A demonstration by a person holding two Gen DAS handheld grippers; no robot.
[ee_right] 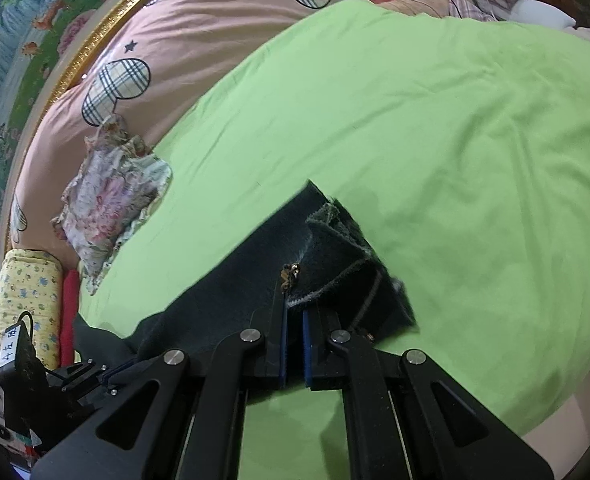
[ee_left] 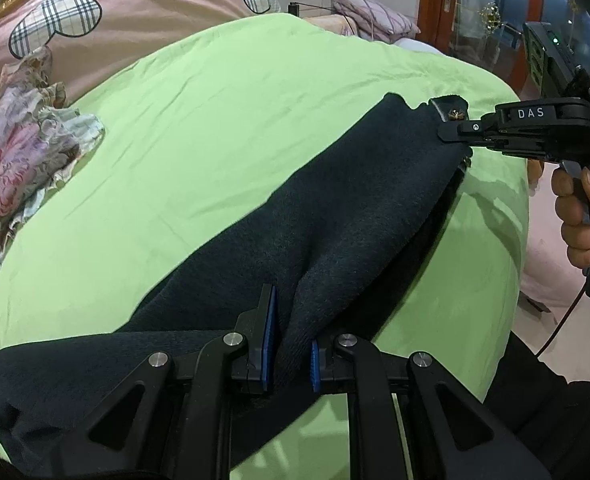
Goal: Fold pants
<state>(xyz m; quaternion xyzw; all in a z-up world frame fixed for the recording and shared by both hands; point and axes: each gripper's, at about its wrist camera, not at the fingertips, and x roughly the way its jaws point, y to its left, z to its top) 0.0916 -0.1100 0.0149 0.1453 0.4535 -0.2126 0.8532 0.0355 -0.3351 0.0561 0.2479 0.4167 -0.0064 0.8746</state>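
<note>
Dark navy pants (ee_left: 295, 220) lie stretched across a green sheet (ee_left: 215, 120) on a bed. My left gripper (ee_left: 293, 336) is shut on a raised fold of the pants near one end. My right gripper (ee_left: 451, 136) shows in the left wrist view, shut on the other end by a small metal button (ee_left: 453, 114). In the right wrist view my right gripper (ee_right: 294, 316) pinches the pants (ee_right: 235, 280) at their edge next to the button (ee_right: 289, 272). The left gripper's body (ee_right: 75, 376) shows at the lower left there.
A floral cloth (ee_left: 15, 152) lies on the sheet's left side (ee_right: 111, 204). A pink quilt with plaid hearts (ee_left: 115, 8) lies behind. A yellow patterned roll (ee_right: 27, 304) sits at the bed's edge. Pillows (ee_left: 371, 16) lie at the far end.
</note>
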